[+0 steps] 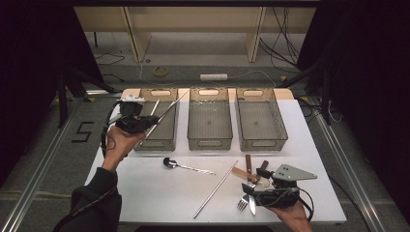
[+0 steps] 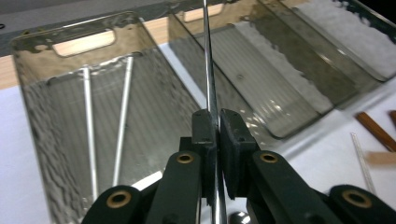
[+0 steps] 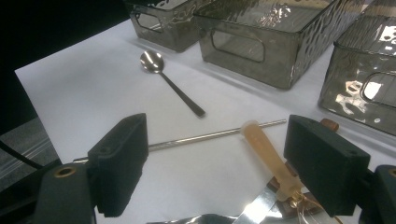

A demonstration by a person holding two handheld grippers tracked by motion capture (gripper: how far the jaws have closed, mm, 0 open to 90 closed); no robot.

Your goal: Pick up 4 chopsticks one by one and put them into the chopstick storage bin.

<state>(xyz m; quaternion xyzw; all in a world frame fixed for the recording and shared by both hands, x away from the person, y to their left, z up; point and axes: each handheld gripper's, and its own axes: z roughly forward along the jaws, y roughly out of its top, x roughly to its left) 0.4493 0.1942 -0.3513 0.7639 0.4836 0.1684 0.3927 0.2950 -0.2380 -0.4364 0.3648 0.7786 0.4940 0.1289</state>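
Metal rod is clamped in my left claw, jaws closed tight on it; I see it running up past the pads and out over the left bin. From the high view the left claw sits at that bin's near-left corner, the rod slanting up and right across the bin's top. Two more thin rods already lie inside the left bin. Middle bin and right bin stand beside it in a row on the worktop. My right claw hangs wide open, gripping nothing, low over the worktop's near-right edge, above a fork and wooden-handled pieces. Another long rod and a spoon lie loose mid-worktop, apart from both claws.
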